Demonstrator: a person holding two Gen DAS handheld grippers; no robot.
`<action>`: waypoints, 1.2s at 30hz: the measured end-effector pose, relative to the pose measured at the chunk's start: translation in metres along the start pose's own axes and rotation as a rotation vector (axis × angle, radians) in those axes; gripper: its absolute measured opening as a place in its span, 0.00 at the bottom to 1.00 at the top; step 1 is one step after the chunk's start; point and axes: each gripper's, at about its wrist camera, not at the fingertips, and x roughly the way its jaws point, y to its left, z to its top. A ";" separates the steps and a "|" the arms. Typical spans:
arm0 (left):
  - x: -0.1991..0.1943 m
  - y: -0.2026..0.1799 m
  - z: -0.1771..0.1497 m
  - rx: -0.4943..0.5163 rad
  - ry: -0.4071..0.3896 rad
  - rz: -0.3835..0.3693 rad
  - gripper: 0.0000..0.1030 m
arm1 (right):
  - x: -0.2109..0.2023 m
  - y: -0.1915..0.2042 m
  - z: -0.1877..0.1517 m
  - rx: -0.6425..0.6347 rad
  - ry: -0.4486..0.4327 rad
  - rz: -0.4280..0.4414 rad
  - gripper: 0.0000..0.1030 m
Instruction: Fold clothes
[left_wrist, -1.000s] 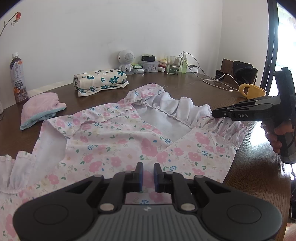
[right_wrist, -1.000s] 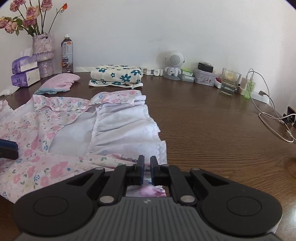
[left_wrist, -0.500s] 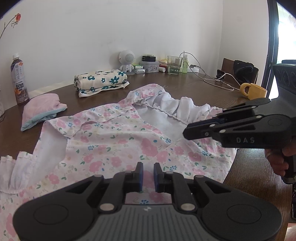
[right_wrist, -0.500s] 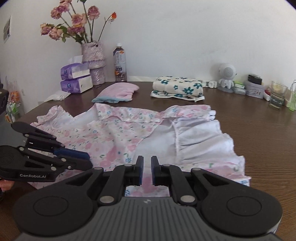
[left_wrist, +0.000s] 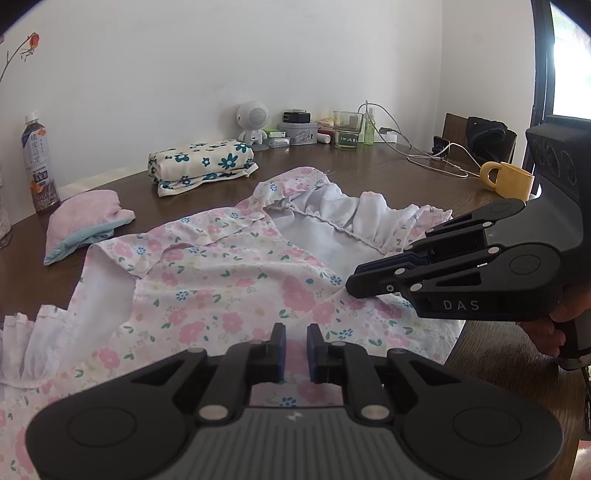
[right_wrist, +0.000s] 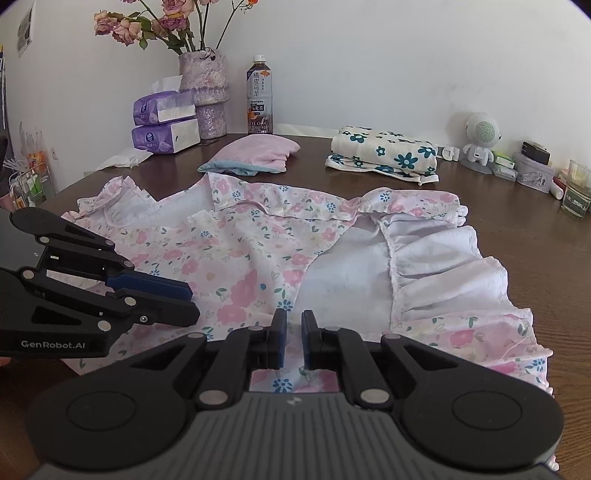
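Since a second ago, the right gripper (left_wrist: 351, 286) has swung in from the garment's far right edge and now sits near the left gripper (left_wrist: 294, 345), both over the near hem. Its jaws are nearly closed; a fold of cloth appears pinched at the tips, though whether the pads truly bear on it cannot be confirmed. The left gripper has not shifted. Its jaws stand at a narrow gap with floral fabric visible in the slot, and a firm hold cannot be confirmed there either.

The pink floral cotton dress with white ruffled trim (right_wrist: 258, 266) lies spread on the dark brown wooden table (right_wrist: 517, 229), its right side already turned over so the white lining (right_wrist: 347, 280) faces up.

Judgement on the step in hand: one side is being folded across. For a clean result, keep both grippers level with one another, hold the hem taut between them, and lay the edge parallel to the collar (right_wrist: 280, 206).

A folded cream cloth with teal flowers (right_wrist: 384, 153) and a pink bundle (right_wrist: 255, 153) rest well apart behind.
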 end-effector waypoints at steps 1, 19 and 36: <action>0.000 0.000 0.000 0.000 0.001 0.001 0.11 | 0.000 0.000 0.000 -0.001 0.000 -0.001 0.07; -0.036 0.036 -0.021 -0.161 -0.002 0.044 0.11 | 0.000 0.000 0.000 0.002 0.003 0.000 0.08; -0.149 0.054 -0.044 -0.288 -0.192 0.141 0.53 | -0.002 0.002 -0.001 -0.015 0.000 -0.006 0.17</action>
